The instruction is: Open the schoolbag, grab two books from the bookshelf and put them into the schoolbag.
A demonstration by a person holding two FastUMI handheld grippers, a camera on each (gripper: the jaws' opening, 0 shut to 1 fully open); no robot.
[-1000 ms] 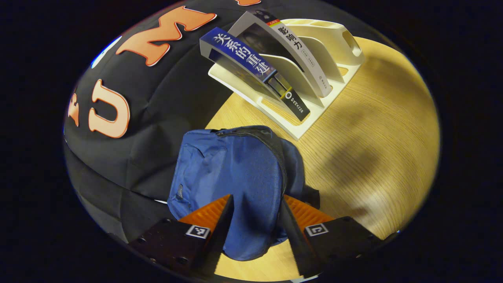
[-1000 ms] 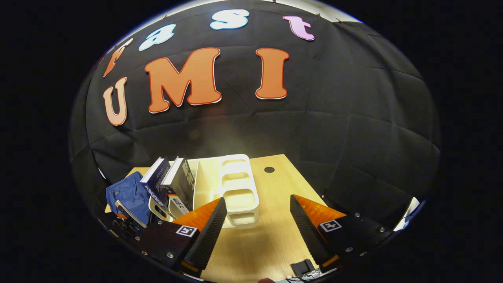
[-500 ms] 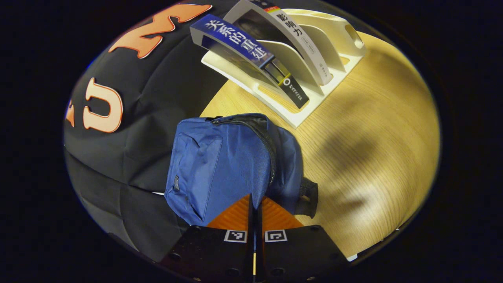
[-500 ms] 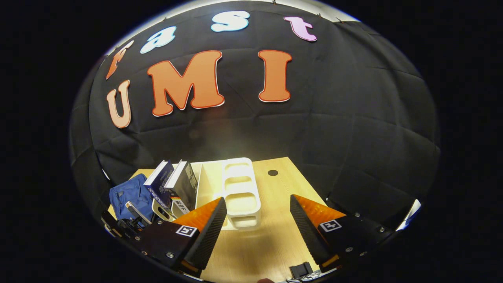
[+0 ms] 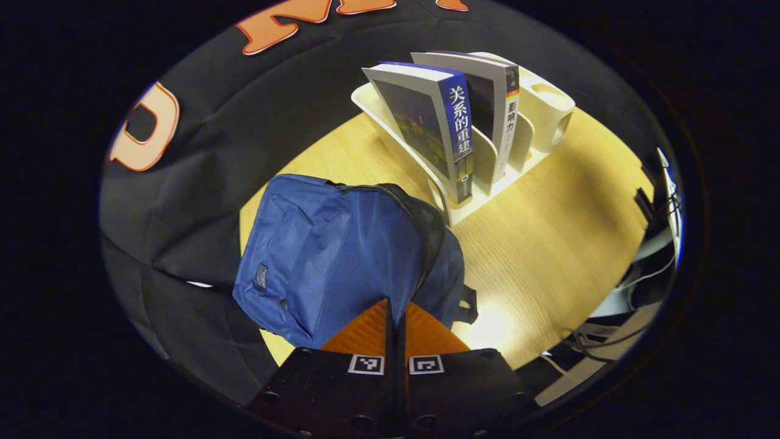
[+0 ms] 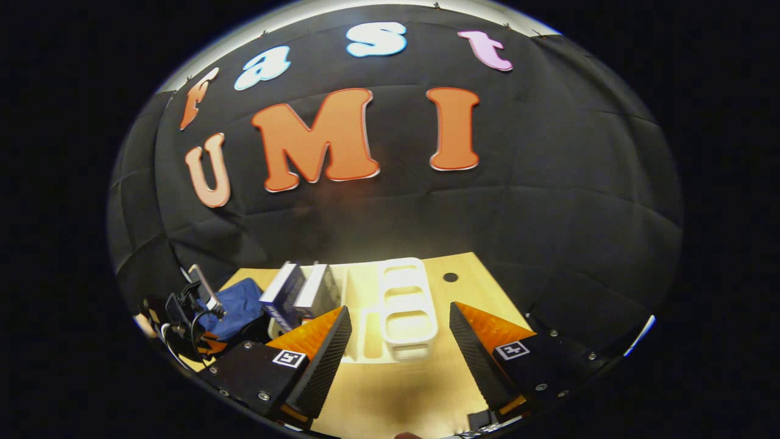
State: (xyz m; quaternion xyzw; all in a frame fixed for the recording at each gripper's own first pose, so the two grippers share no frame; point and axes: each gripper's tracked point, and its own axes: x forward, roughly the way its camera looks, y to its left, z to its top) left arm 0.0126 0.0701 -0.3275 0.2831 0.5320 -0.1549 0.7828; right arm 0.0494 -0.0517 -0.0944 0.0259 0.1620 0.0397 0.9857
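Our left claw (image 5: 395, 317) is pinched on the blue schoolbag (image 5: 329, 256), probably at its zipper, to open it, while our right claw (image 6: 399, 341) waits wide facing the bookshelf (image 6: 405, 305).

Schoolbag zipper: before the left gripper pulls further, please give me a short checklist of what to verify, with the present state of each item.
1. Left gripper fingers closed at the zipper line of the schoolbag: ok, fingers together.
2. Zipper pull really between the fingers: cannot tell, it is hidden.
3. Schoolbag open enough for books: not ok, the zipper looks mostly closed.
4. Blue book and grey book upright in the bookshelf: ok.
5. Right gripper open and free for a book: ok, it holds nothing.
6. Table between schoolbag and bookshelf free of obstacles: ok.
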